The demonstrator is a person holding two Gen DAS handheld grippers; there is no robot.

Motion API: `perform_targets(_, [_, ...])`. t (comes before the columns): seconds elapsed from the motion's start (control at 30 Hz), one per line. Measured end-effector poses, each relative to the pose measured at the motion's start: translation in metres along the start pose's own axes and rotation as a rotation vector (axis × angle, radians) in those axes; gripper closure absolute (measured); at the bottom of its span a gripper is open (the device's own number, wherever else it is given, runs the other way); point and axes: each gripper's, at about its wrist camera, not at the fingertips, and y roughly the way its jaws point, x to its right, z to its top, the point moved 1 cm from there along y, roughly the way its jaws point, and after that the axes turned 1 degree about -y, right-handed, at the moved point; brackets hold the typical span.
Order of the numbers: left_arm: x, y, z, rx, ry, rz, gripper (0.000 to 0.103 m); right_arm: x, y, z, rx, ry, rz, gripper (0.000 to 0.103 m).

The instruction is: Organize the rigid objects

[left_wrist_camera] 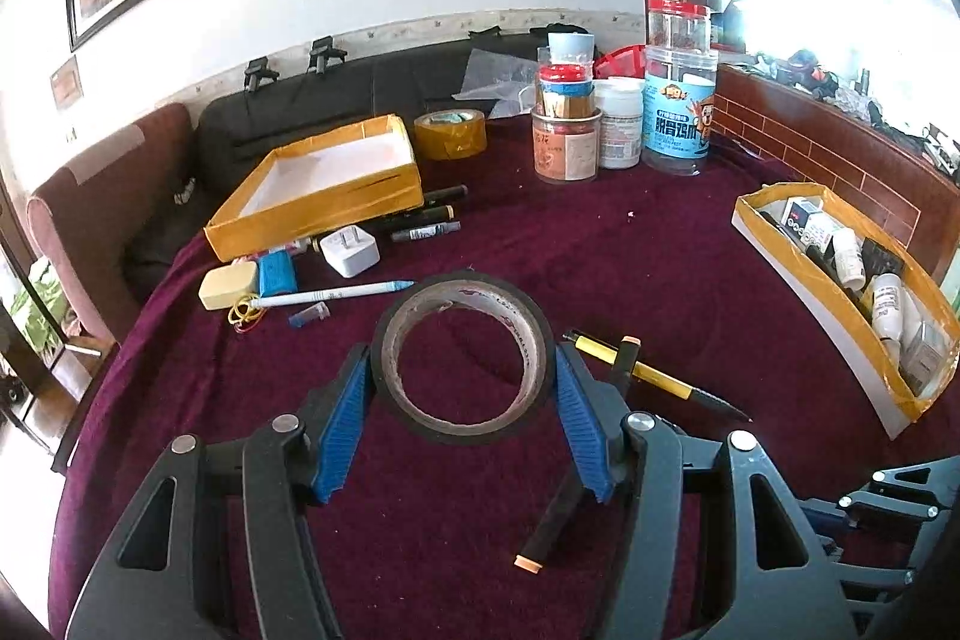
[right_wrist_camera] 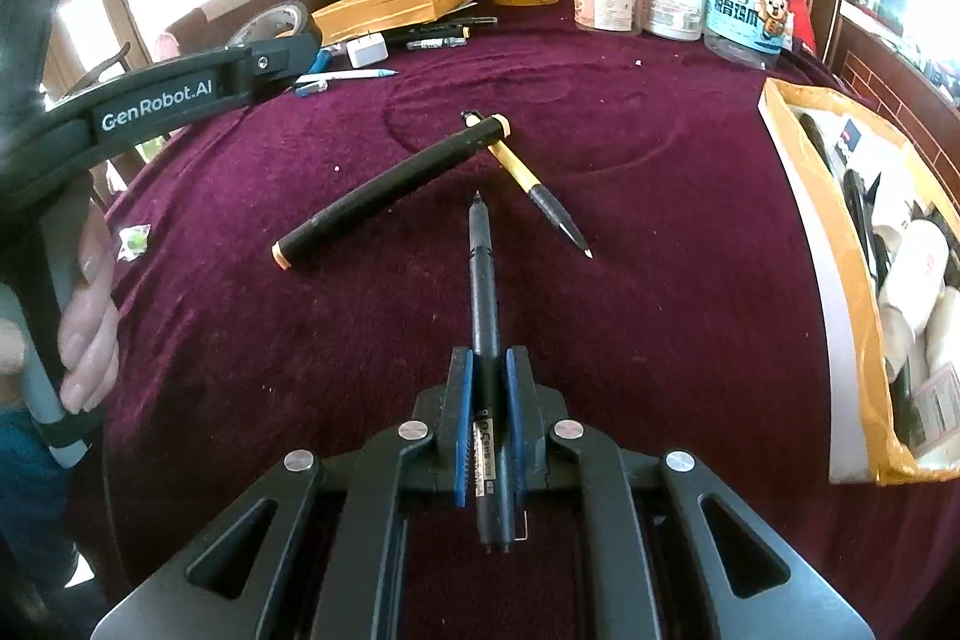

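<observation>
Black tape roll [left_wrist_camera: 461, 358] clamped btwn left gripper [left_wrist_camera: 462, 421] pads, held above maroon cloth [left_wrist_camera: 600, 250]. Right gripper [right_wrist_camera: 487, 421] jaws together on black pen [right_wrist_camera: 487, 340], tip at 12 o'clock; orange-capped marker [right_wrist_camera: 390, 190] at 10 o'clock.

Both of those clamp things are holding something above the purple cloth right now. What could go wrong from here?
The left gripper pinches the black tape roll only at its rounded sides, so the roll might twist or slip out.

The right gripper holds the thin black pen near its back end; the long front could swing or snag.

Below lie the black orange-capped marker and the yellow-and-black pen, crossed; a drop could scatter them.
</observation>
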Motion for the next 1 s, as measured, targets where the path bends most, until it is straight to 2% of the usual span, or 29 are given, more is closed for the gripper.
perform_targets(0.23, [0.002,-0.005,0.000,0.016,0.011,0.001,0.044,0.002,-0.001,-0.006,-0.014,0.007,-0.003,0.094])
perform_targets(0.57, [0.004,-0.009,0.000,0.037,0.025,0.014,0.044,-0.008,0.001,-0.006,-0.028,-0.053,-0.074,0.093])
perform_targets(1.0, [0.004,-0.014,0.000,0.055,0.027,0.020,0.044,-0.005,-0.012,-0.004,0.013,-0.022,-0.039,0.094])
